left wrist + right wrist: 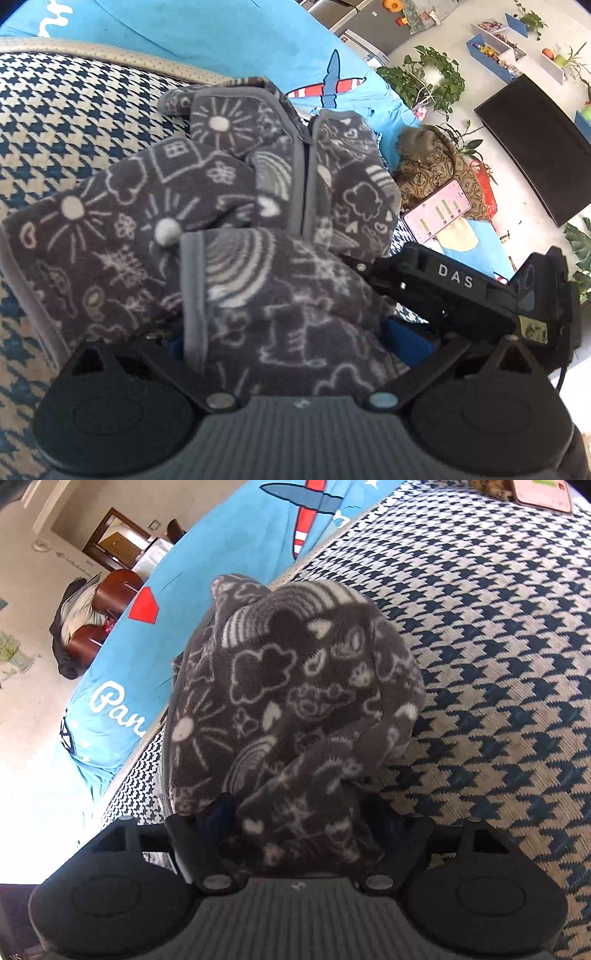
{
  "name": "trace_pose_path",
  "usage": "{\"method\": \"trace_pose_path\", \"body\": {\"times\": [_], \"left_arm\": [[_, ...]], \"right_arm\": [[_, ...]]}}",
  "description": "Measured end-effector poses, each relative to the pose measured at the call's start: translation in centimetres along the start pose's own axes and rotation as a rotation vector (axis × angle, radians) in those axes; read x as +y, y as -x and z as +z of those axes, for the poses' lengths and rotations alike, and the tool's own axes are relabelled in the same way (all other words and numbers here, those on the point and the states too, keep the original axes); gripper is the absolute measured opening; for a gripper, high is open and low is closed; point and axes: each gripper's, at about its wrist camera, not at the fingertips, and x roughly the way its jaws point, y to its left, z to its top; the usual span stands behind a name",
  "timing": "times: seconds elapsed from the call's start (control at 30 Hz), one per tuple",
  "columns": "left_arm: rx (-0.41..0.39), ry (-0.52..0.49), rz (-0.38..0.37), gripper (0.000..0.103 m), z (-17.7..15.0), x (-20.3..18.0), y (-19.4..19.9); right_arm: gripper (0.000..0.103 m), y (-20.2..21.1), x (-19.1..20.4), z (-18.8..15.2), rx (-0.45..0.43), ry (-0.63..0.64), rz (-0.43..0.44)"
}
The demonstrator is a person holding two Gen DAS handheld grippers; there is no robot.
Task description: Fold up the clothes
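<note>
From left to right in the left wrist view, the grey fleece garment printed with white doodles lies bunched on the houndstooth mat, which sits on a blue bed sheet; the left claw has a thick wad of it between its fingers, apparently clamped, though the fabric hides the pads. Further right, the right claw reaches in and bites into the same cloth, a phone lying beyond it. In its own view the right claw stands fairly wide with a heavy bundle of fleece filling the gap, so it seems to grip. The fold looks barely begun to me: one flap lies doubled over, but sleeves and edges are heaped, not squared. The garment's full outline and both sets of fingertips are buried, so the exact hold cannot be read.
</note>
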Motion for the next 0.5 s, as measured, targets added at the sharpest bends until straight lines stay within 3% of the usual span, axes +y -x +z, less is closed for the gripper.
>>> {"method": "trace_pose_path", "body": {"times": [0.03,0.1,0.5], "left_arm": [[0.0,-0.007,0.0,0.103,0.0,-0.2,-0.1],[-0.007,-0.021,0.002,0.102,0.0,-0.5,-0.1],[-0.129,-0.051,0.045,0.102,-0.2,-1.5,5.2]], "right_arm": [[0.071,-0.2,0.1,0.0,0.007,0.001,0.019],[0.055,-0.6,0.1,-0.1,0.026,-0.01,0.067],[0.051,-1.6,3.5,-0.2,0.08,0.033,0.361]]}}
